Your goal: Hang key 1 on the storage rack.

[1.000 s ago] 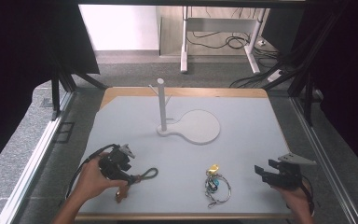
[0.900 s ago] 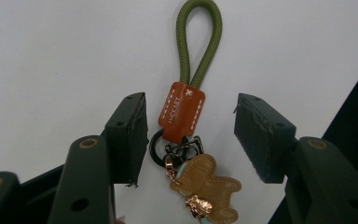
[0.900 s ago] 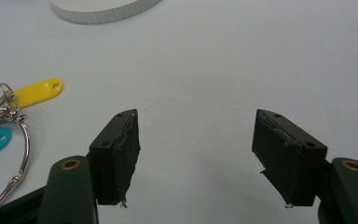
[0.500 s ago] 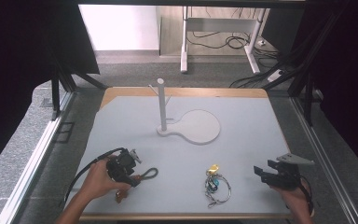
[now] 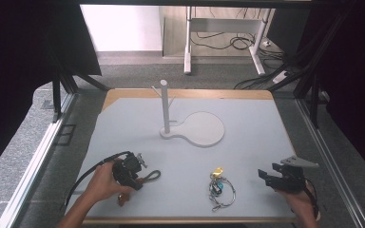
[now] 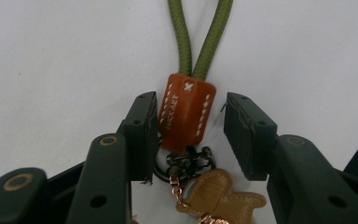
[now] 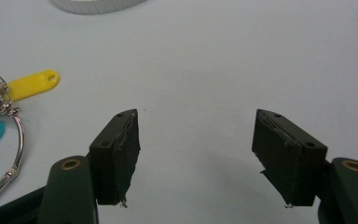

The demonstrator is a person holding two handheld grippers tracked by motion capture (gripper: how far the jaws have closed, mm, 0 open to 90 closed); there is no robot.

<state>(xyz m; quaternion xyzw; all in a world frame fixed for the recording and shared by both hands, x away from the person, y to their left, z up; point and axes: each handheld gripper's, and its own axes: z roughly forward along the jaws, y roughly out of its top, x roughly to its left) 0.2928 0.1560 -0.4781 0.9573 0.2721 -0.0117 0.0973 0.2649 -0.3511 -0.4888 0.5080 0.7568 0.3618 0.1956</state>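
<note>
Closing my left tool on the leather tab of the green cord keychain, near left of the tabletop.
Jaws have just been closing; the left one touches the tab, the right one is short of it, so no grip yet. Right tool gapes idle beside the key ring. Next: finish the pinch, lift, likely carry to the peg stand.
</note>
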